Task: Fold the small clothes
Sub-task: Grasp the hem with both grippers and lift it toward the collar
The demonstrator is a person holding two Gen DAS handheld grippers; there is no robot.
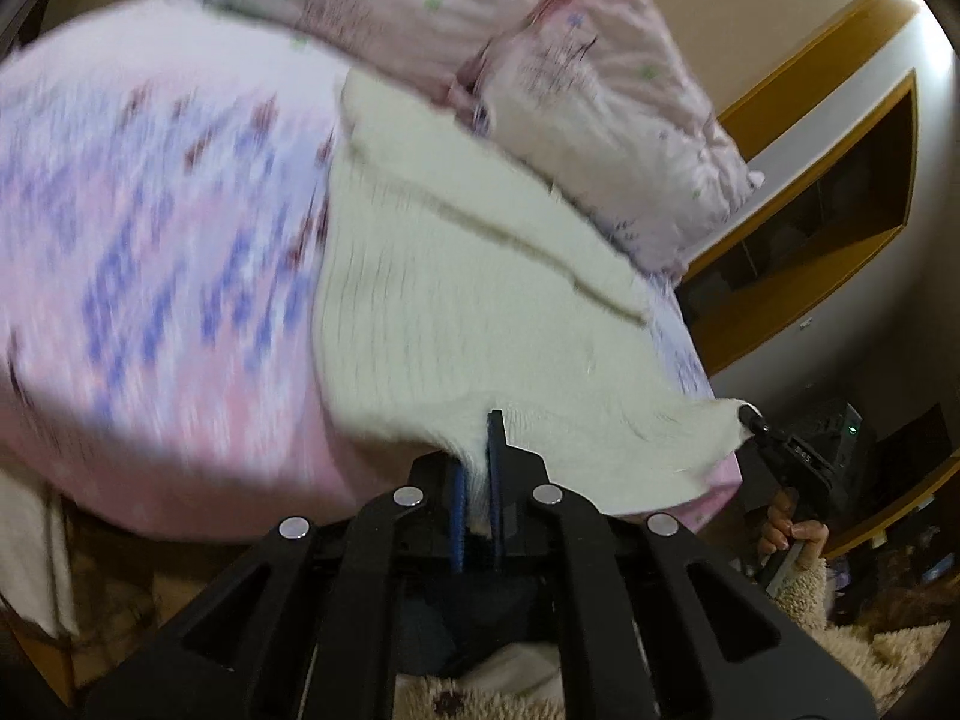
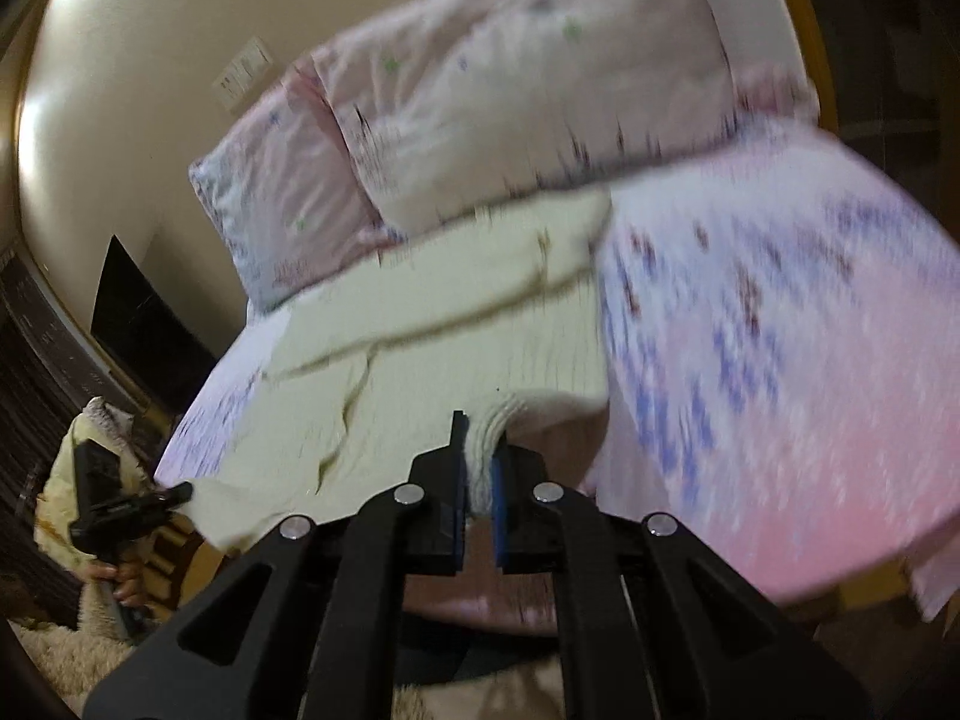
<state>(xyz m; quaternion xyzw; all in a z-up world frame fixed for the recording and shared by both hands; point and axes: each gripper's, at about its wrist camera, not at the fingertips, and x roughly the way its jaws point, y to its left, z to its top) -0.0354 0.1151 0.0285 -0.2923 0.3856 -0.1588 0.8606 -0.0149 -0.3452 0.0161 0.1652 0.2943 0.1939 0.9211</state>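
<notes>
A cream knit garment lies spread on the pink and purple patterned bed, its far end reaching the pillows. My left gripper is shut on the garment's near hem, with cloth bunched between the blue pads. My right gripper is shut on the near hem of the same garment at another corner. The other gripper shows at the right of the left wrist view, clamped on a pulled-out corner. In the right wrist view the left gripper shows at the left, on a corner too. Both views are motion-blurred.
Two pink pillows lie at the head of the bed against a beige wall. A pink and purple bedspread covers the bed. A wooden-framed alcove stands beside the bed. A shaggy beige rug covers the floor below.
</notes>
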